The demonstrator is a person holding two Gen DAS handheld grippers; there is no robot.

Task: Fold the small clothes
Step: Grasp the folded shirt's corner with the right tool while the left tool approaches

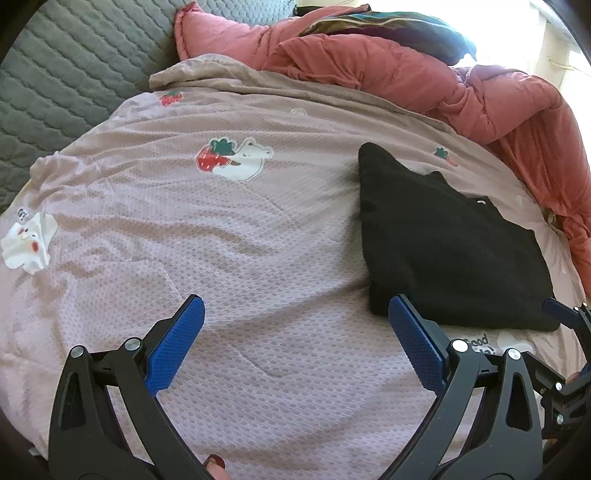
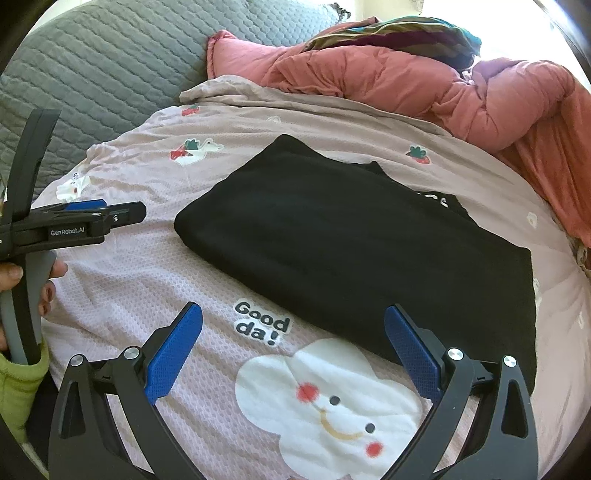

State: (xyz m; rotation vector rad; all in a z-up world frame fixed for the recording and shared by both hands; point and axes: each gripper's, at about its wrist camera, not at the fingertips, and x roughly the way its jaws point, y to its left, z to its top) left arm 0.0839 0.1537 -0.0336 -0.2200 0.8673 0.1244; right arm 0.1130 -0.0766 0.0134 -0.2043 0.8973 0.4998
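A black garment (image 2: 354, 240) lies folded into a flat rectangle on the pink bed sheet (image 2: 155, 288). In the left wrist view it (image 1: 443, 243) lies at the right. My left gripper (image 1: 295, 317) is open and empty, hovering over bare sheet to the left of the garment's near corner. It also shows from the side in the right wrist view (image 2: 107, 214). My right gripper (image 2: 293, 325) is open and empty, just in front of the garment's near edge. Its fingertip (image 1: 561, 312) shows at the right edge of the left wrist view.
A rumpled coral-red quilt (image 2: 424, 81) with dark striped cloth (image 2: 399, 33) on it lies along the far and right side. A grey quilted cover (image 2: 99, 74) is at the far left. The sheet carries cartoon prints, among them a white cloud face (image 2: 325, 402).
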